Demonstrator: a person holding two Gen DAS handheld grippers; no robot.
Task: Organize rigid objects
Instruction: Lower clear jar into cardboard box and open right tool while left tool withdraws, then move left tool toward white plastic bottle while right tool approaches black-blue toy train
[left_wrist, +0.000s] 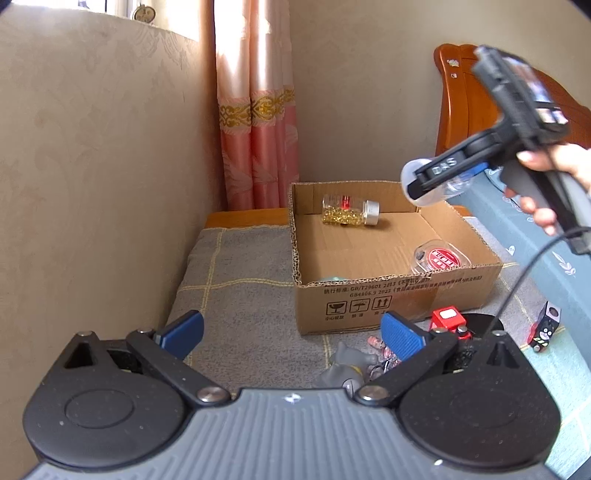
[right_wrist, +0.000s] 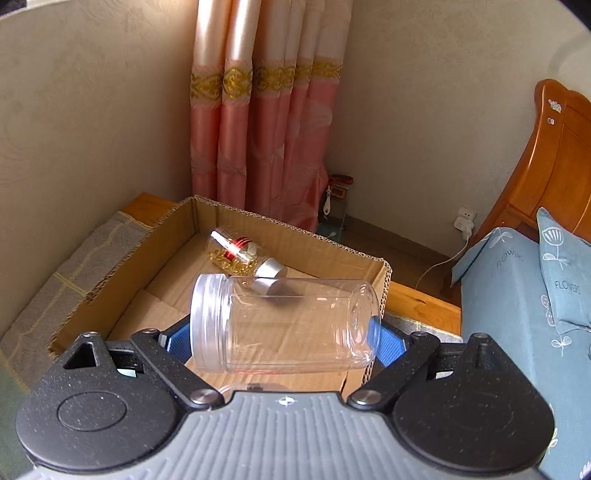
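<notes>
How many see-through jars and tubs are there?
3. The beaded jar lies at the cardboard box's back, the red-labelled tub sits in its near right corner, and the empty jar is in the right hand-held gripper. More may be hidden.

A cardboard box (left_wrist: 399, 295) sits on the bed (left_wrist: 236, 280); a beaded jar (left_wrist: 351, 210) lies at its back wall, toys (left_wrist: 448, 321) before it.

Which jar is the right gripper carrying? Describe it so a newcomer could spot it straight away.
Find the open cardboard box on the grey blanket. Above it, the right gripper clamps an empty clear jar sideways, end to end. Unlike the bead jar lying in the box, it holds nothing and has a clear lid.
</notes>
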